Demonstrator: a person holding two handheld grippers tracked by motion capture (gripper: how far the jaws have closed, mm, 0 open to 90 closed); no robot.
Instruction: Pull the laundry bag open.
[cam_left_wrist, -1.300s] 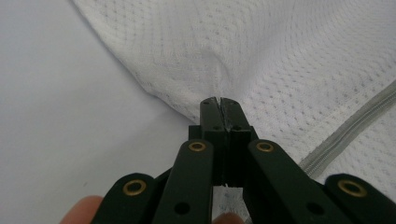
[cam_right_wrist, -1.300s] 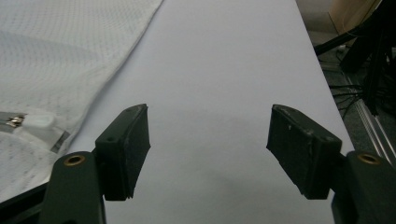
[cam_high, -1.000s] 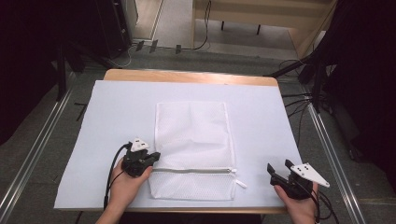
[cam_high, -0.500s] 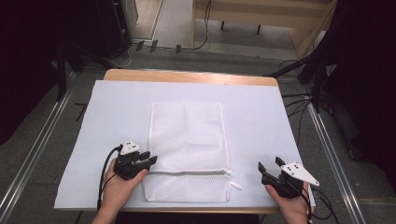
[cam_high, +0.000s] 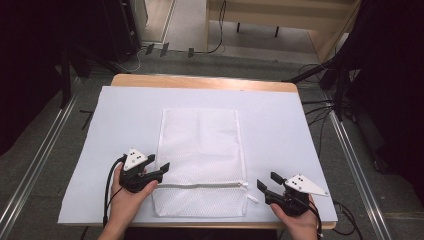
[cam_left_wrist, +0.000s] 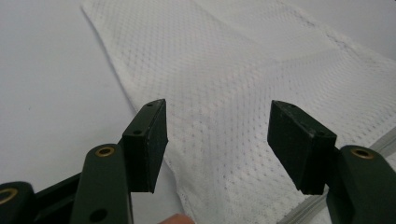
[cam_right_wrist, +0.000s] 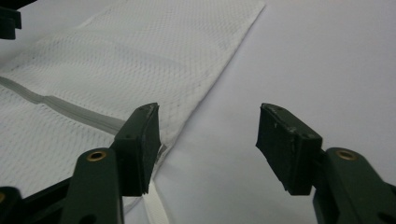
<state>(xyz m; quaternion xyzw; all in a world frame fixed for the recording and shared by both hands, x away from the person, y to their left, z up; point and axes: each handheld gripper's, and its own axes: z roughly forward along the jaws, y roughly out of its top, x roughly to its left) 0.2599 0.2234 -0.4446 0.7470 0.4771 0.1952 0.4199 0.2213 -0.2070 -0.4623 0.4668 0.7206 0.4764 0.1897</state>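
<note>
A white mesh bag (cam_high: 200, 160) is lying flat on the white sheet (cam_high: 280, 125) that is covering the worktop (cam_high: 200, 81), near the middle and reaching toward the near edge. A zipper (cam_high: 200, 184) is running across the bag close to its near end, with the pull (cam_high: 252, 198) sticking out past the bag's right edge onto the sheet.

The left claw (cam_high: 162, 169) is sitting at the bag's left edge, just above the zipper line, held in the person's left hand (cam_high: 131, 192). In the left gripper view its jaws are standing wide apart, with the bag (cam_left_wrist: 224, 93) showing between them and its left edge running beneath the left jaw; nothing is being gripped. A strip of zipper (cam_left_wrist: 322, 198) is showing at the lower right.

The right claw (cam_high: 269, 183) is hovering just right of the bag's near right corner, beside the pull, held in the right hand (cam_high: 295, 220). In the right gripper view its jaws are also spread open and holding nothing; the bag's edge (cam_right_wrist: 219, 74) is passing by the left jaw, the zipper (cam_right_wrist: 65, 106) is running off to the left, and bare sheet (cam_right_wrist: 327, 60) is lying between and beyond the jaws.
</note>
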